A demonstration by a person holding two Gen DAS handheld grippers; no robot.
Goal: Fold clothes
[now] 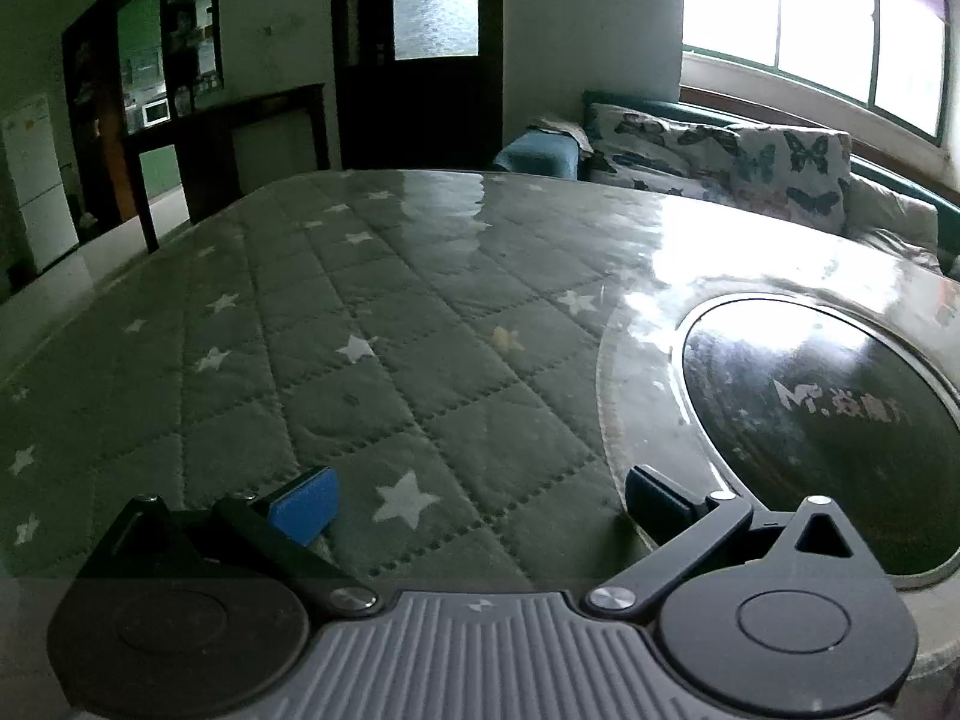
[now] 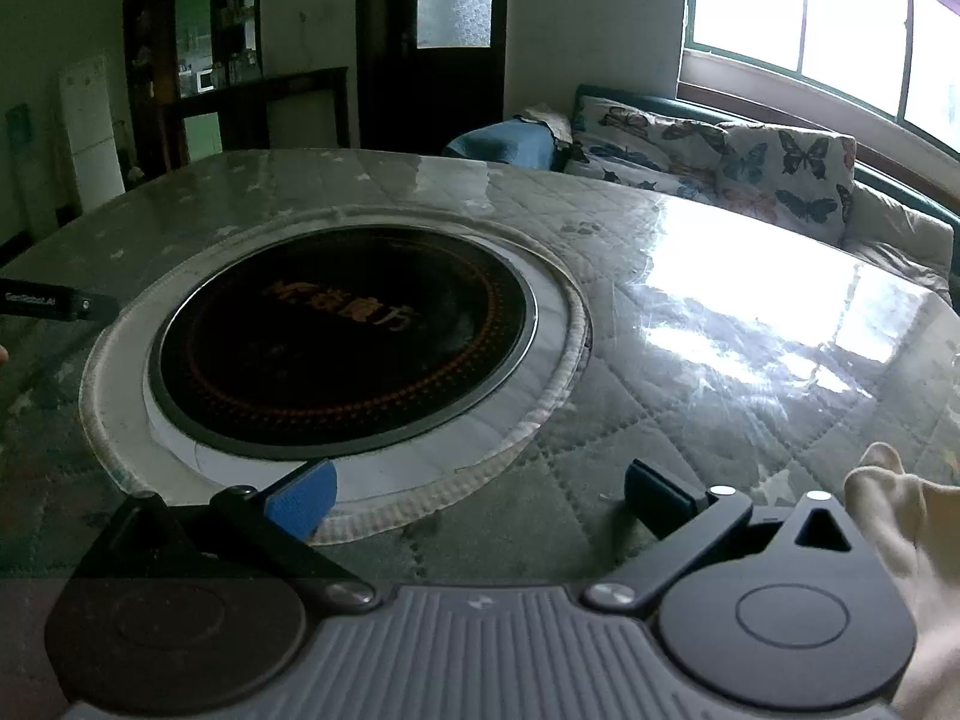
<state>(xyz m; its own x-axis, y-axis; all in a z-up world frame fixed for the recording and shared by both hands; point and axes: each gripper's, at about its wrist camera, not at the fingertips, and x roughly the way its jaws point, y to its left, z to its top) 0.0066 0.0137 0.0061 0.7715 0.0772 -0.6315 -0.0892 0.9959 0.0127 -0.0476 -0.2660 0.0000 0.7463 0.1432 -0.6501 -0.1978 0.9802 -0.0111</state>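
My left gripper [image 1: 480, 504] is open and empty, held low over the quilted, star-patterned table cover [image 1: 360, 330]. My right gripper [image 2: 477, 498] is open and empty, just in front of the round black hotplate [image 2: 342, 336] set in the table. A piece of cream cloth [image 2: 900, 540] lies at the right edge of the right wrist view, beside the right gripper; only a part of it shows. A tip of the left gripper's body [image 2: 54, 303] shows at the far left of that view.
The hotplate also shows in the left wrist view [image 1: 810, 420], to the right of the left gripper. A clear glossy sheet covers the table [image 2: 750, 330]. A sofa with butterfly cushions [image 1: 750, 162] stands behind the table under a window. A dark cabinet [image 1: 252, 132] and door stand at the back.
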